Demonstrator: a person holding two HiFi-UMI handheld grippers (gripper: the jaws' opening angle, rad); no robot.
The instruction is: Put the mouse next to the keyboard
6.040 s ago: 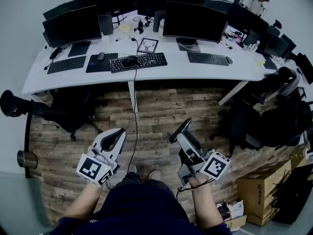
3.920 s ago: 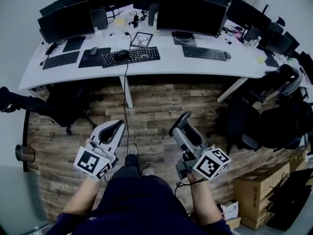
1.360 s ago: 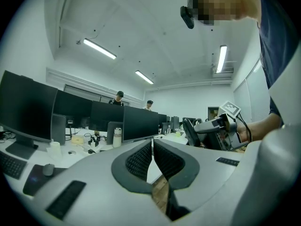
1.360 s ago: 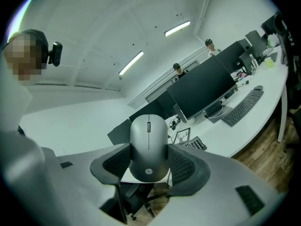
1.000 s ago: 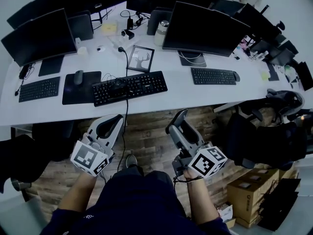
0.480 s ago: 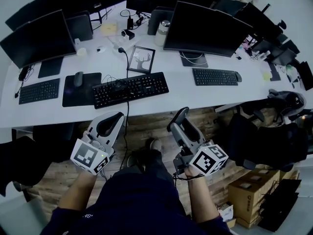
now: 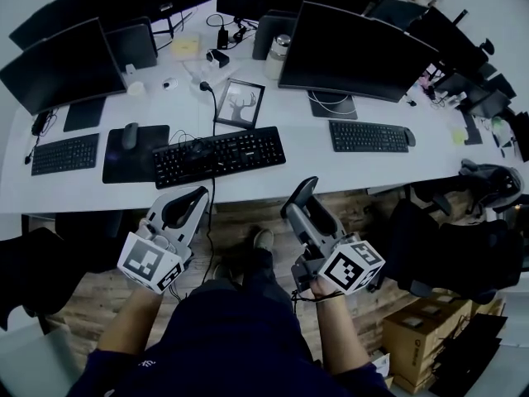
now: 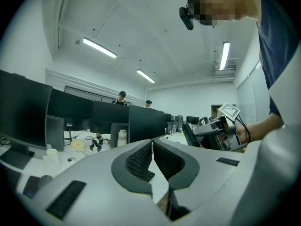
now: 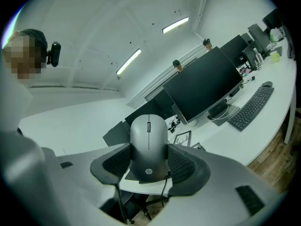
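Mouse [image 9: 148,145] judged light, rigid, smooth-shelled, likely slippery. Best taken across both flanks at mid-body.

Mouse: grey matte shell, rounded hump, scroll wheel set in slit, small logo near tail.

Mouse is clamped by flanks in jaws of right gripper [image 7: 302,197], at 5 o'clock of black keyboard [image 7: 219,155], just short of desk [image 7: 306,162] edge.

Jaws of left gripper [image 8: 152,145] are pressed together, nothing between.
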